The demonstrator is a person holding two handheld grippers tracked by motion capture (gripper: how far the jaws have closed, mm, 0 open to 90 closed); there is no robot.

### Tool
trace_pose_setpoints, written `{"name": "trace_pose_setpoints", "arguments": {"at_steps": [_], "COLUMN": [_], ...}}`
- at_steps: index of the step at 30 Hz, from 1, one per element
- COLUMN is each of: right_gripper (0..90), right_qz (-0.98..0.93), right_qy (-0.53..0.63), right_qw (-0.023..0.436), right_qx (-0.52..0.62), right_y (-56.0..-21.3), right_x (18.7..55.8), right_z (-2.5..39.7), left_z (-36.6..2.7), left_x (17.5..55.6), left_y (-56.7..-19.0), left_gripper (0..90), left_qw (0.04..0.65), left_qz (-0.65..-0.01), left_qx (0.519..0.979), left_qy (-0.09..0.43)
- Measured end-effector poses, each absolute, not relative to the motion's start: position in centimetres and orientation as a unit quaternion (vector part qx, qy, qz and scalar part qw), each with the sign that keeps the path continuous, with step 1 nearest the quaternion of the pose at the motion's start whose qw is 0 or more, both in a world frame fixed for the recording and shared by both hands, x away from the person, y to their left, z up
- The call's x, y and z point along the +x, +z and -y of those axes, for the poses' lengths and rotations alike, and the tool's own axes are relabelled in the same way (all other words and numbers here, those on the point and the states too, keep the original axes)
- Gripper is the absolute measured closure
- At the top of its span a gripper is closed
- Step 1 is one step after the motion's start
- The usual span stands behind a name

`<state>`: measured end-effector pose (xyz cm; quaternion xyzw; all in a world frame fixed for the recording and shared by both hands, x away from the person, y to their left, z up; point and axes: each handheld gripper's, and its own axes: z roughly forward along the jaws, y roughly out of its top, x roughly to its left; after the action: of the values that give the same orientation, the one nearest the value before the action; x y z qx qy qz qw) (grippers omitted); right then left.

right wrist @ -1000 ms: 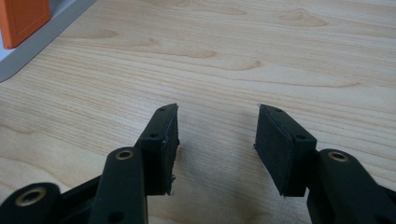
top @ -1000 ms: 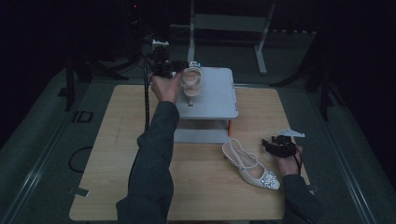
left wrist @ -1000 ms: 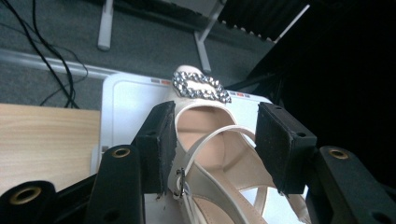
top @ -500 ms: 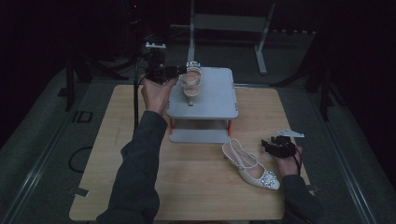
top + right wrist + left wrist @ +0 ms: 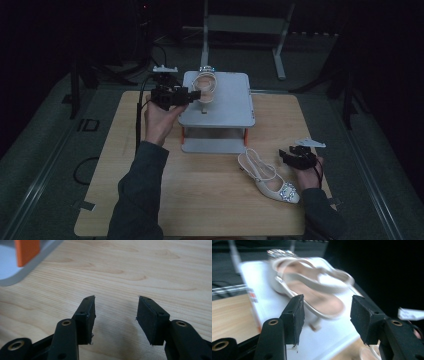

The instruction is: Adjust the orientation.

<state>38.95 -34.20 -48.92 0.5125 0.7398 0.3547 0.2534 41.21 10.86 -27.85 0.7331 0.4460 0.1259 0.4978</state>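
A pale strappy heeled shoe (image 5: 206, 88) lies on top of the grey two-level stand (image 5: 230, 107) at the back of the table. My left gripper (image 5: 191, 95) is held just left of it, jaws open and pointing at it. In the left gripper view the shoe (image 5: 312, 288) lies blurred beyond the open left gripper (image 5: 327, 302), with nothing between the jaws. A second matching shoe (image 5: 268, 176) with a jewelled toe lies on the wooden table at the front right. My right gripper (image 5: 295, 156) rests open just right of it; in its own view the right gripper (image 5: 116, 302) sits over bare wood.
The stand has orange posts (image 5: 26, 250) and a grey base plate (image 5: 15, 277) close to the right gripper's far left. The wooden table (image 5: 210, 205) has free room in front and to the left. A cable (image 5: 139, 120) trails from the left gripper.
My left gripper has drawn back left and toward the person, away from the shoe, which stays on the stand. The right gripper and the second shoe have not moved.
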Motion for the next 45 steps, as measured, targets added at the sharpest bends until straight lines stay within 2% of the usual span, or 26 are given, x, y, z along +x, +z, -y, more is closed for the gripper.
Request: {"name": "trace_pose_setpoints", "arguments": {"at_steps": [6, 10, 13, 16, 24, 34, 40, 45], "right_gripper": [48.1, 48.1, 47.9, 47.6, 47.3, 52.4, 60.7, 63.2], "right_qz": [-0.742, -0.749, -0.750, -0.760, -0.782, -0.804, -0.817, -0.820], "right_qy": [0.373, 0.382, 0.393, 0.402, 0.395, 0.376, 0.356, 0.352], "right_qw": [0.251, 0.246, 0.236, 0.229, 0.207, 0.191, 0.207, 0.208], "right_qx": [0.497, 0.483, 0.477, 0.458, 0.435, 0.420, 0.404, 0.400], "right_y": [-47.5, -46.8, -46.6, -46.0, -46.2, -47.2, -47.2, -47.2], "right_x": [37.5, 36.0, 35.3, 33.6, 31.3, 30.5, 30.8, 31.0], "right_z": [34.1, 34.0, 33.9, 33.6, 32.8, 32.3, 31.5, 31.3], "left_z": [-8.9, -6.2, -5.0, -2.8, 1.4, 4.6, 4.8, 4.5], "left_x": [38.4, 37.1, 36.9, 37.1, 38.3, 39.2, 39.5, 39.2], "left_y": [-29.8, -32.2, -33.7, -36.7, -41.5, -43.2, -43.5, -43.3], "left_gripper": [50.0, 53.4, 55.3, 56.6, 56.2, 59.6, 67.7, 68.2], "left_qw": [0.485, 0.454, 0.445, 0.418, 0.407, 0.382, 0.390, 0.383], "left_qz": [-0.398, -0.363, -0.352, -0.344, -0.334, -0.330, -0.329, -0.331], "left_qx": [0.768, 0.804, 0.816, 0.836, 0.848, 0.862, 0.860, 0.862], "left_qy": [0.127, 0.127, 0.111, 0.093, 0.052, 0.048, 0.022, 0.020]}}
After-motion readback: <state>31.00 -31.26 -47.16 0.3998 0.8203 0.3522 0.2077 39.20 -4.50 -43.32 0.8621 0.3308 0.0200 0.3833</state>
